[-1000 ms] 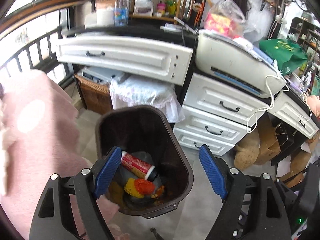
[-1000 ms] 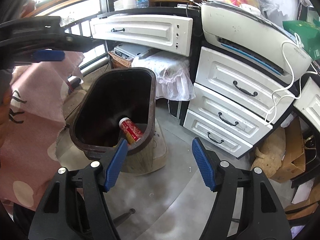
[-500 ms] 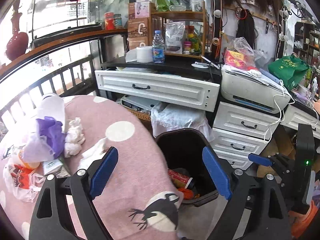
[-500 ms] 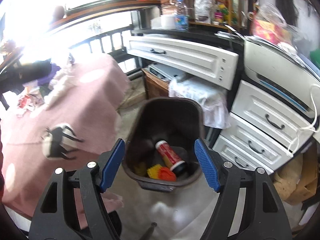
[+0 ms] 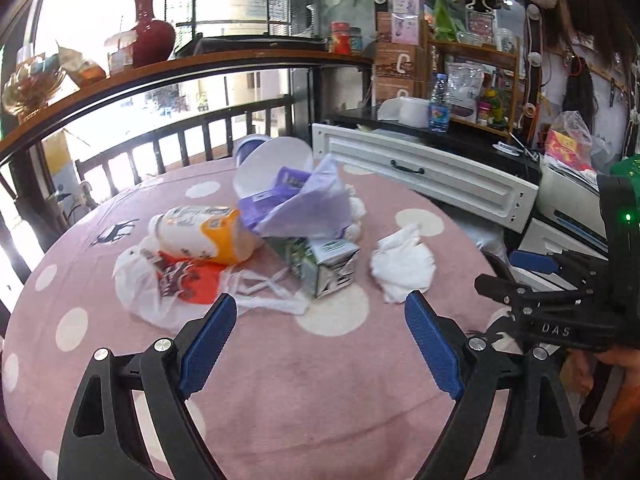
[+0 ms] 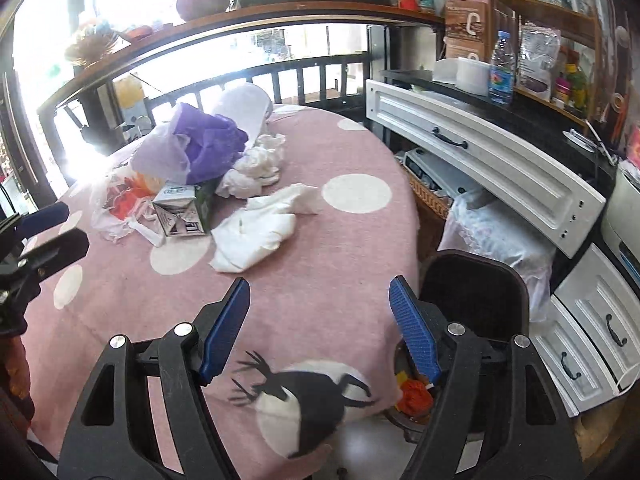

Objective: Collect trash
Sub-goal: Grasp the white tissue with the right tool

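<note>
Both pairs of tongs hover empty above the round table in its pink, white-dotted cloth (image 5: pixel 320 380). The left gripper (image 5: pixel 320 344) has its blue pads spread wide with nothing between them, and its jaws have just been opening a little. The right gripper (image 6: pixel 320 326) also stands apart and bare.

My reading is that this is the reach for the next piece of rubbish. Using the green-and-white drink carton (image 5: pixel 320 264) as the marker: it lies on its side near the middle of the cloth. A crumpled white tissue (image 5: pixel 402 266) sits just beside it, on the side toward the white drawers. A white plastic bag with red print (image 5: pixel 172 284) sprawls on the carton's other side, with a white-and-orange plastic bottle (image 5: pixel 204 234) lying across it. Purple plastic wrapping (image 5: pixel 300 210) is heaped behind the carton, partly over it. The dark brown plastic bin (image 6: pixel 476 292) stands on the floor past the table edge on the tissue's side, well apart from the carton, with some orange scrap visible inside.

The tissue looks the easiest pick for the right gripper. It calls for lowering the pads either side of the wad and pinching gently so the cloth is not caught. The left gripper could take the carton across its narrow sides.
</note>
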The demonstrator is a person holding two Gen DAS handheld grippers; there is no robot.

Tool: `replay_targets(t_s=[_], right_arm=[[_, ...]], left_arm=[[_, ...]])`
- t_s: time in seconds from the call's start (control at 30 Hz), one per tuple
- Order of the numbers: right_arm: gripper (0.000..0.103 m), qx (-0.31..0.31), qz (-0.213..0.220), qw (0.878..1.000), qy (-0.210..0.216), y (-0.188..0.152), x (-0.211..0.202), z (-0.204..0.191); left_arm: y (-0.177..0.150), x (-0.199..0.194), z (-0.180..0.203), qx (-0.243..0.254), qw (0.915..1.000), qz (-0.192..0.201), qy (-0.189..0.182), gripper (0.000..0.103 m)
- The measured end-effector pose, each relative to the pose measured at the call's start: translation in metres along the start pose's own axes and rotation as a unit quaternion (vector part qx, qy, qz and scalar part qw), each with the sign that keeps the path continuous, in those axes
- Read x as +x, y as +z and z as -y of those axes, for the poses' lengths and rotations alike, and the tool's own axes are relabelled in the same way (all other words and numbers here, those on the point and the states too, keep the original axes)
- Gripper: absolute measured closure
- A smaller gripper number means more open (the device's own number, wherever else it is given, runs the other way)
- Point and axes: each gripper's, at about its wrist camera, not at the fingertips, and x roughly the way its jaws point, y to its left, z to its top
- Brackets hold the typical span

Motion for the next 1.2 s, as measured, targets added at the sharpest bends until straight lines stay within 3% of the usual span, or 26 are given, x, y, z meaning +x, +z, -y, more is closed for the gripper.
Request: replay_targets(t_s=[0.13, 0.33, 0.43, 0.6, 0.7, 0.97, 1.2], right_arm=[[0.031, -0.006, -0.026, 0.999, 0.021, 0.016, 0.023, -0.015], [0.032, -0.03, -0.065, 0.997, 0.018, 0.032, 0.053, -0.03], [0.042, -0.042, -0.078, 0.996, 0.012, 0.036, 0.064, -0.034], [0.073, -0.052, -0.084, 0.995, 0.018, 0.035, 0.071, -0.039], [0.086, -0.064, -0.078, 0.995, 0.019, 0.033, 0.067, -0.041], [0.091, -0.056, -0.052, 0.997, 0.027, 0.028, 0.054, -0.039], [0.091, -0.048, -0.027, 0.998, 0.015, 0.027, 0.032, -0.029]], left_arm=[[-0.006, -0.003, -0.024, -0.018, 0.9997, -0.003, 0.016, 0.018], [-0.011, -0.005, -0.041, -0.03, 0.9995, -0.004, 0.012, 0.018], [-0.01, -0.004, -0.045, -0.03, 0.9995, -0.005, 0.005, 0.018], [0.001, -0.002, -0.044, -0.023, 0.9997, 0.008, -0.005, 0.018], [0.005, 0.0, -0.041, -0.019, 0.9998, 0.01, -0.006, 0.018], [0.006, 0.008, -0.033, -0.02, 0.9995, 0.002, -0.022, 0.018], [0.04, 0.03, -0.015, 0.002, 0.9997, 0.004, -0.025, 0.022]])
